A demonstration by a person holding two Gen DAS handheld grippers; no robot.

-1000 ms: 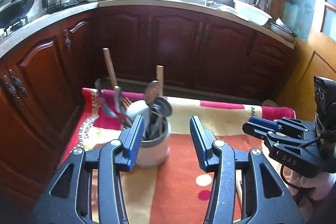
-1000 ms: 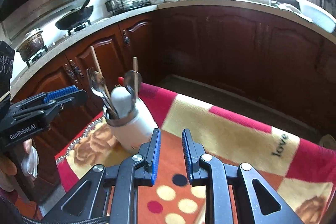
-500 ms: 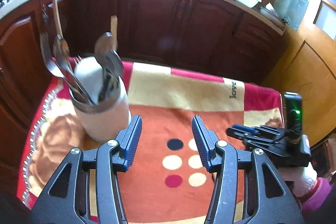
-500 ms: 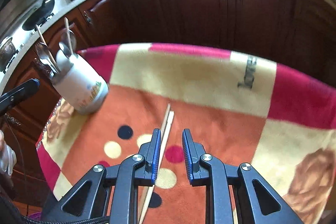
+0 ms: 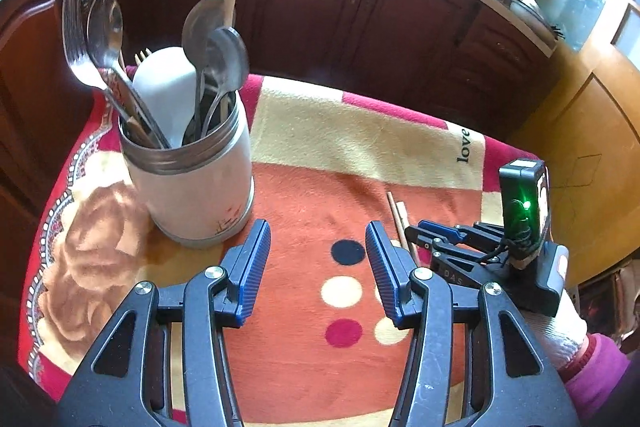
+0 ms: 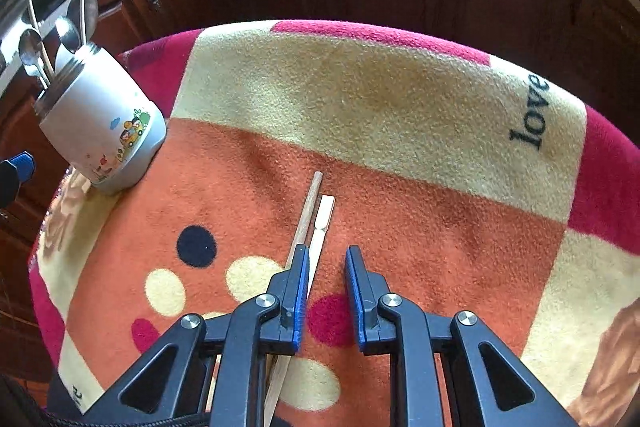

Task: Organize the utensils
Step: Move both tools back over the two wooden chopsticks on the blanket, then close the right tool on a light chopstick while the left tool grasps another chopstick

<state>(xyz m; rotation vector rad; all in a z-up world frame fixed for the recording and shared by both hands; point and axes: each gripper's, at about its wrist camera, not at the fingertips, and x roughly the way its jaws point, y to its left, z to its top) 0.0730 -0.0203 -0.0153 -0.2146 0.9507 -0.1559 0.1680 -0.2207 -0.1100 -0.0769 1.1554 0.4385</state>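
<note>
Two chopsticks left to put away

The white metal-rimmed utensil holder (image 5: 192, 183) already holds spoons and forks; a pair of pale wooden chopsticks (image 6: 316, 223) lies on the orange fleece blanket (image 6: 440, 227), seemingly beside, not between, the right gripper's (image 6: 326, 291) narrowly parted, empty jaws. The left gripper (image 5: 318, 267) hangs wide open, empty, over clear cloth beside the holder.

Left gripper (image 5: 318, 259) gapes wide; right gripper (image 6: 326, 275) narrower (both empty).

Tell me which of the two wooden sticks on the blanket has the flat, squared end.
The paler stick, lying nearer the right gripper gap. The darker stick beside it has a rounded end and reaches further forward.
</note>
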